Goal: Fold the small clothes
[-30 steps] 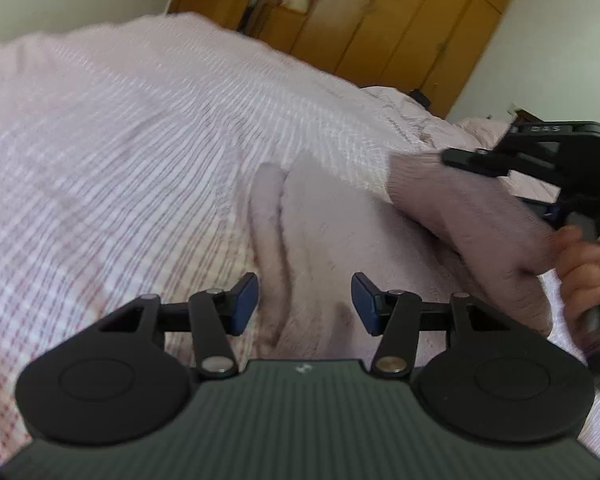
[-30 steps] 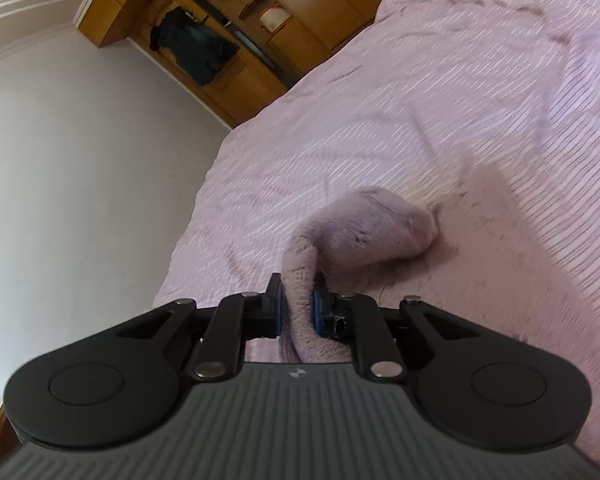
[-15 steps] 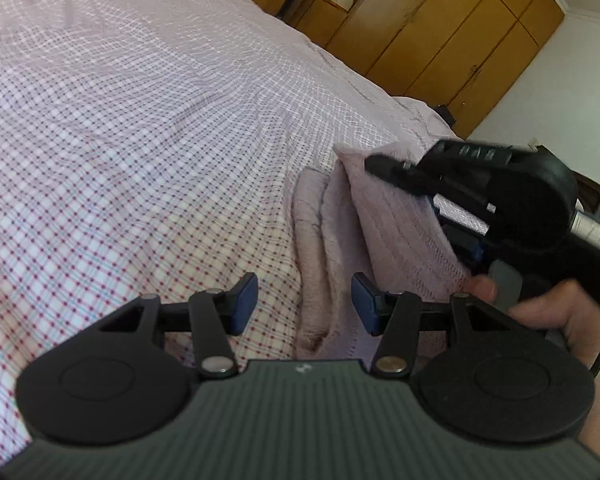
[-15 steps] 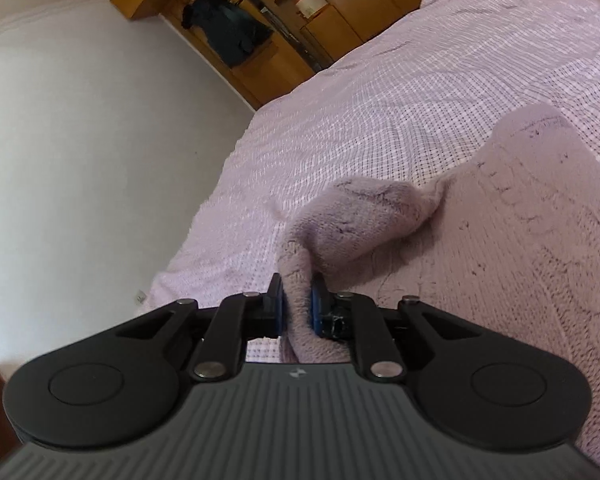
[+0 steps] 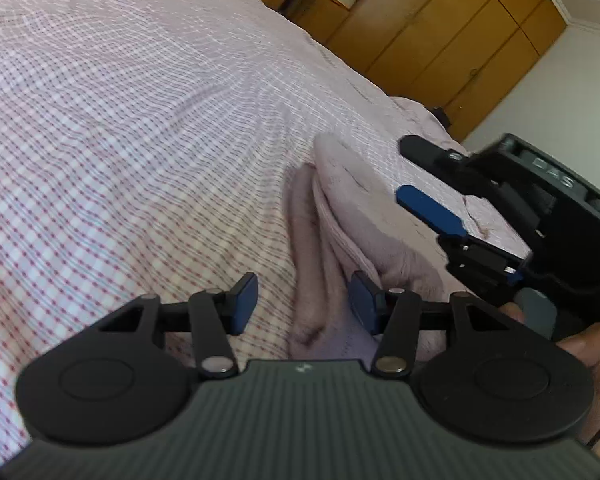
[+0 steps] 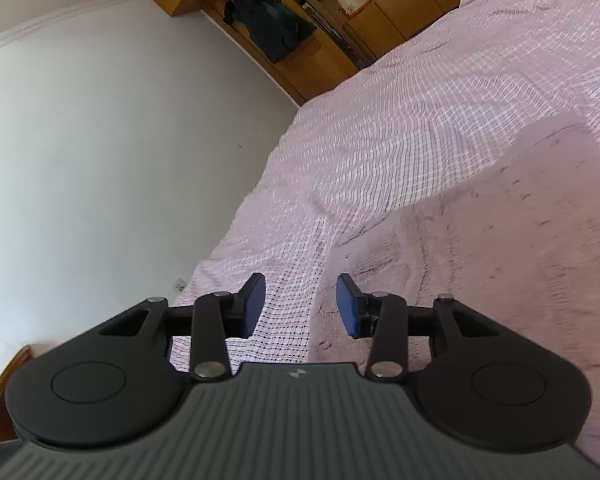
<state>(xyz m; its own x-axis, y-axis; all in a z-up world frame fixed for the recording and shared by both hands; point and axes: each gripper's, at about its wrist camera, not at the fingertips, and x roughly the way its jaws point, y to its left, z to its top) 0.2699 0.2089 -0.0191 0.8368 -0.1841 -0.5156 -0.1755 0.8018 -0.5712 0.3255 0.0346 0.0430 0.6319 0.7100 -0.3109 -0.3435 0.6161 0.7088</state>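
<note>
The left gripper [image 5: 303, 305] is seen with its jaws spread wide and nothing held between them; the folded edge of the pink knit [image 5: 364, 236] lies in the gap, beneath the blue pads [image 5: 244, 302]. Whether the pads touch the cloth cannot be told.

The right gripper [image 6: 300, 306] is likewise parted and empty. Its left pad is seen over the bedspread [image 6: 420, 120], its right pad over the edge of the knit [image 6: 500, 248], whose border runs between the two. In the left wrist view the right gripper [image 5: 420, 184] is seen above the knit's right side, jaws apart, with a hand [image 5: 592, 356] on its handle.

The knit is laid flat on the checked bedspread [image 5: 120, 120], with a rolled fold along its left edge, and reaches toward the pillow end of the bed.

Beyond the bed a wooden wardrobe [image 5: 452, 36] is shown against the far wall. In the right wrist view a dark garment [image 6: 272, 28] is seen hanging in an open wooden unit, beside a plain white wall [image 6: 100, 140].
</note>
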